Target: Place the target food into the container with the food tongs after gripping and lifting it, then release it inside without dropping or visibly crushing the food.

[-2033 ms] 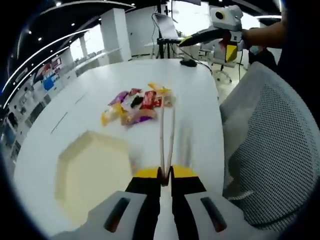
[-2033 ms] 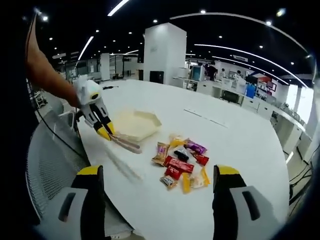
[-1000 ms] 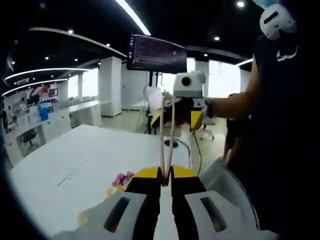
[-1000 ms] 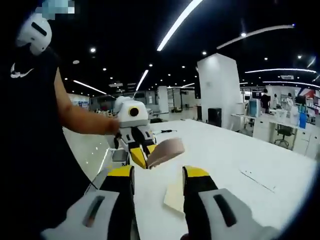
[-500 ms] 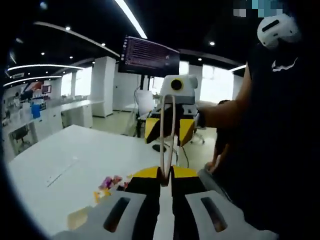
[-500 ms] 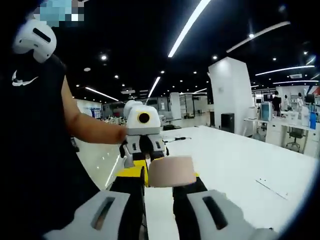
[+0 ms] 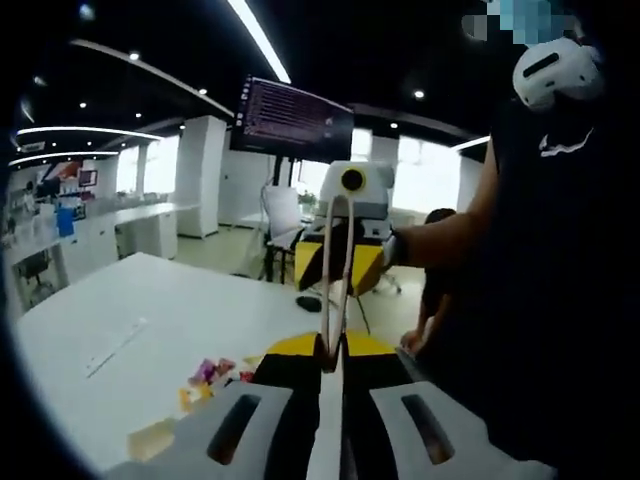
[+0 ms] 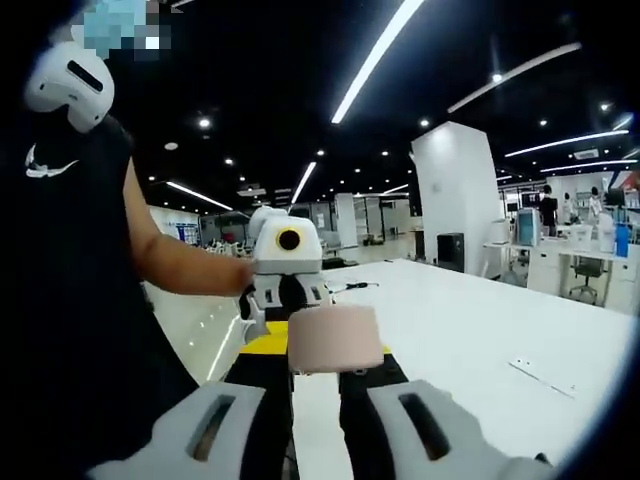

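The beige food tongs run up from my left gripper, which is shut on their handle end. My right gripper faces it, held in the air by a person's hand, its yellow jaws around the tongs' far end. In the right gripper view the tongs' wide beige end sits between the narrowed jaws of my right gripper, and the left gripper points straight back at it. Low on the white table lie several wrapped snacks and a pale container.
The person holding both grippers stands at the table's edge, dark shirt at the right and arm reaching in. A monitor on a stand and an office chair are beyond the table's far end.
Both grippers rose from the table and came together, facing each other. The right jaws went from wide open to closed on the tongs' end. The left stayed shut on the tongs.
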